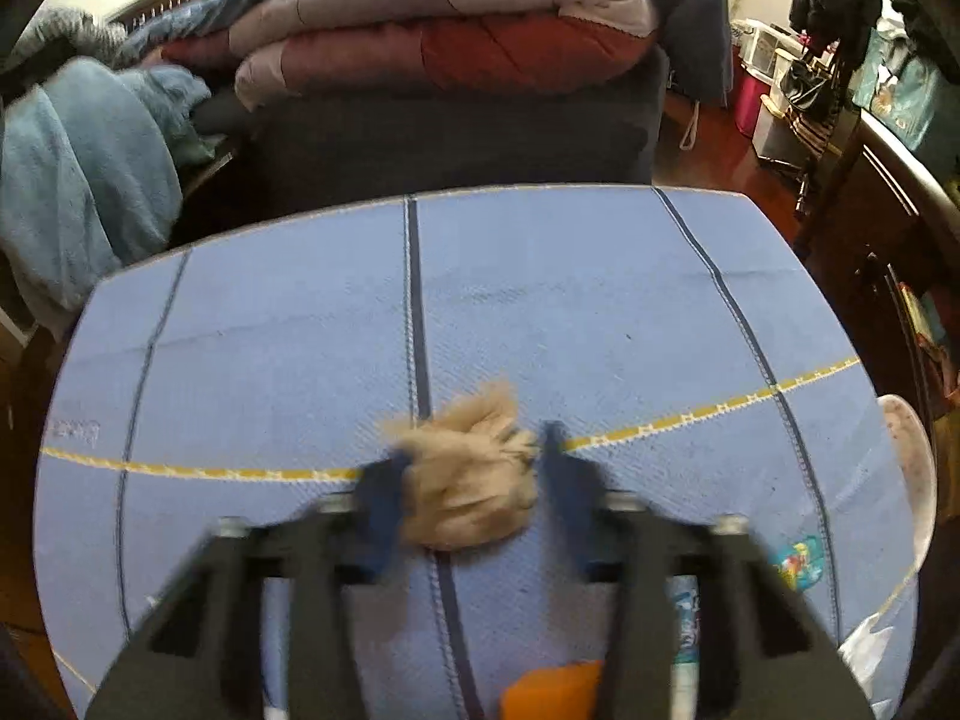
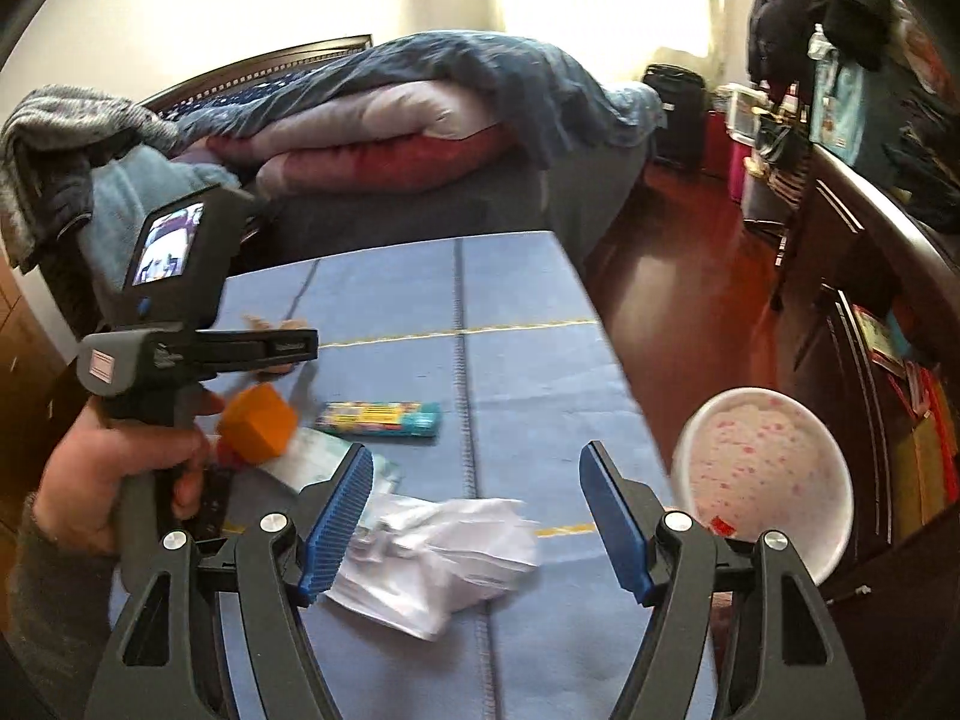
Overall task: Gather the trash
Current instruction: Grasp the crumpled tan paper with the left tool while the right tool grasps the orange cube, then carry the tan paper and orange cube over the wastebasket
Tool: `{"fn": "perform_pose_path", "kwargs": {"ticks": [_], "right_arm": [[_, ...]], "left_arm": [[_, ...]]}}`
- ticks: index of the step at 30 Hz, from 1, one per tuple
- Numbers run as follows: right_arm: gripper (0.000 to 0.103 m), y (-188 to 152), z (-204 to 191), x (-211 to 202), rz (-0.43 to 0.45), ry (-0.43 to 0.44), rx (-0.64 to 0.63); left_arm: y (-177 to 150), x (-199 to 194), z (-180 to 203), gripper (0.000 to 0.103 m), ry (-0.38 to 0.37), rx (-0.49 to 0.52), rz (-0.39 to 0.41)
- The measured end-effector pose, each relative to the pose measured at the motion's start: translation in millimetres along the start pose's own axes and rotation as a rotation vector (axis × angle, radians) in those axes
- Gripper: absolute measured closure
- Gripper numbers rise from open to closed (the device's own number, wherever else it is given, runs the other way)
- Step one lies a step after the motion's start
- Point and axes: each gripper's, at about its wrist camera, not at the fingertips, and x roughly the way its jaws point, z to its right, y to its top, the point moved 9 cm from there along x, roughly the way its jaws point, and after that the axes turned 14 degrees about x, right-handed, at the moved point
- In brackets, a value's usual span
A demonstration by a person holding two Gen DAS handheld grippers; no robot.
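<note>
A tan crumpled paper wad [image 1: 468,480] lies on the blue cloth-covered table [image 1: 540,300]. My left gripper [image 1: 474,444] straddles it, both blue pads against its sides; the picture is blurred. A crumpled white wrapper [image 2: 444,558] lies near the table's front edge. My right gripper [image 2: 475,450] hangs open just above it, touching nothing. A colourful tube-shaped wrapper [image 2: 378,420] lies mid-table. A white bowl with pink specks [image 2: 762,480] sits off the table's right edge.
An orange block [image 2: 258,426] and a clear packet [image 2: 312,462] lie beside the person's hand [image 2: 120,468] on the left tool. A bed with folded quilts [image 1: 432,30] stands behind the table. Dark cabinets [image 2: 870,300] run along the right, past a strip of wood floor [image 2: 678,276].
</note>
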Motion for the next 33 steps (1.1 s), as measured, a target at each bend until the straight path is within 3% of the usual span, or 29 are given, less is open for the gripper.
{"fn": "perform_pose_path", "kwargs": {"ticks": [3, 6, 9, 17, 20, 24, 33], "right_arm": [[0.032, -2.8, -23.5, 4.6, -0.007, 0.026, -0.029], [0.032, -8.1, -49.0, 14.8, -0.026, 0.053, -0.067], [0.032, -16.2, -73.9, 29.0, -0.067, 0.088, -0.091], [0.032, -30.2, -119.3, 66.7, -0.144, 0.107, -0.104], [0.038, -34.9, -125.6, 78.0, -0.166, 0.088, -0.104], [0.06, -35.7, -129.3, 81.9, -0.164, 0.073, -0.102], [0.061, -24.0, -109.5, 51.6, -0.105, 0.08, -0.058]], "left_arm": [[1.5, -11.0, -9.0, 0.08, -0.047, -0.04, 0.054], [2.2, -33.6, -29.6, 0.08, 0.022, -0.061, 0.109], [-0.6, -60.4, -57.7, 0.08, 0.041, -0.104, 0.162], [-22.0, -86.3, -94.1, 0.079, 0.068, -0.133, 0.185], [-29.5, -84.5, -103.8, 0.079, 0.06, -0.148, 0.18], [-37.2, -83.4, -116.6, 0.079, 0.054, -0.173, 0.179], [-43.0, -99.6, -119.8, 0.079, 0.049, -0.202, 0.2]]}}
